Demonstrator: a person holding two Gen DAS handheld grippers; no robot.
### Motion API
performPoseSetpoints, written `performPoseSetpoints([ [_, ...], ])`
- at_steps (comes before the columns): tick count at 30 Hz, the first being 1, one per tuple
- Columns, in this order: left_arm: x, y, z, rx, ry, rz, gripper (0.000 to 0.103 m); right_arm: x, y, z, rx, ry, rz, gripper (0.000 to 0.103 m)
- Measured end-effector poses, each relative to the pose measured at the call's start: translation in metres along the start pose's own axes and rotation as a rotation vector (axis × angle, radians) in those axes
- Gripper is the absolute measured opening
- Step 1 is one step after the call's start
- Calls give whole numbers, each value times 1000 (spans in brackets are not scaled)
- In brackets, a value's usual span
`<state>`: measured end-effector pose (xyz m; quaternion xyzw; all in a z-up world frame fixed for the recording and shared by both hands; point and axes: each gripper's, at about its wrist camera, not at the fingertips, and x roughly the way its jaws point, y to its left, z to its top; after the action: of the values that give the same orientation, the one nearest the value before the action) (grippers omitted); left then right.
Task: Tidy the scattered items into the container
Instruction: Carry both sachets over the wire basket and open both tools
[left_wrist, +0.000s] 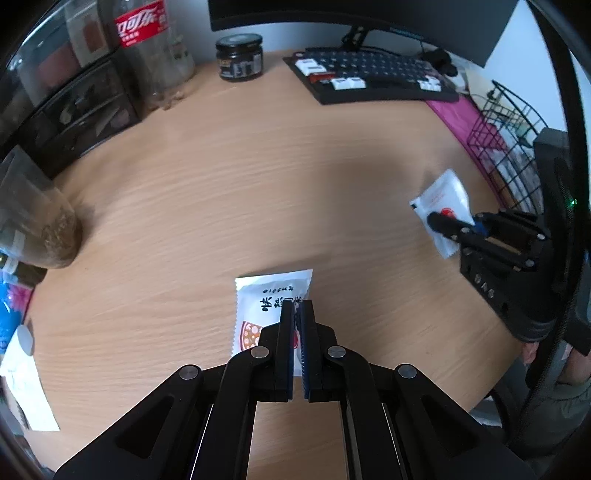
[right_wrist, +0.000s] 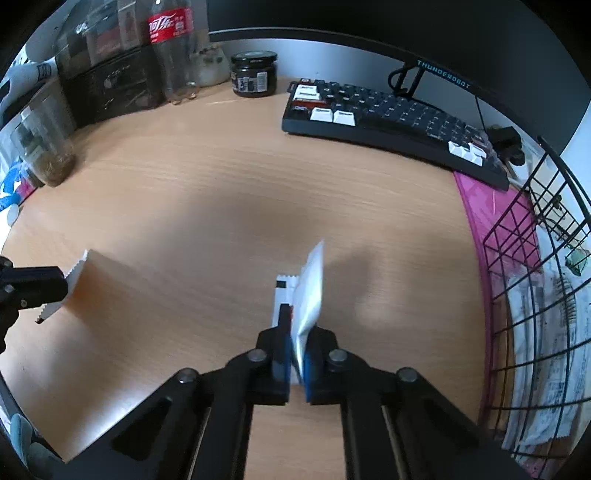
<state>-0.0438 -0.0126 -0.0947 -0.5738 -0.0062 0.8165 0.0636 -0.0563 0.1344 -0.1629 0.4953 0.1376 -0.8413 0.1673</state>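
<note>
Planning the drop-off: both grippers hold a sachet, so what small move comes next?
Probably carry the right gripper, shut on its sachet, toward the wire basket at its right; that sachet is already off the desk and nearest the basket.

Light wooden desk (left_wrist: 258, 184) with a plain grain running left to right. Along the far edge, from left to right: a black drawer unit (right_wrist: 110, 88), a clear cola bottle (right_wrist: 173, 51) with a red label standing upright just beside it, a dark lidded jar (right_wrist: 254, 74), and a black keyboard (right_wrist: 388, 114) with a few white keys, set at a slant. At the left a clear jar (right_wrist: 46, 147) with brownish contents at its bottom and, nearer, white paper (left_wrist: 26, 387) at the edge; at the right a pink mat (right_wrist: 480, 221) under a black wire basket (right_wrist: 488, 295).
</note>
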Motion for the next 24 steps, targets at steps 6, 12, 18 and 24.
performPoseSetpoints([
  [6, -11, -7, 0, 10, -20, 8, 2, -19, -3, -4, 28, -36, 28, 3],
  [12, -37, -29, 12, 47, -68, 8, 2, -60, -10, -2, 49, -125, 51, 3],
  [18, -74, -77, 44, 144, -140, 3, 2, -121, -42, -3, 108, -249, 34, 3],
  [24, -105, -159, 84, 286, -200, -30, 2, -170, -105, -23, 220, -333, -44, 3],
])
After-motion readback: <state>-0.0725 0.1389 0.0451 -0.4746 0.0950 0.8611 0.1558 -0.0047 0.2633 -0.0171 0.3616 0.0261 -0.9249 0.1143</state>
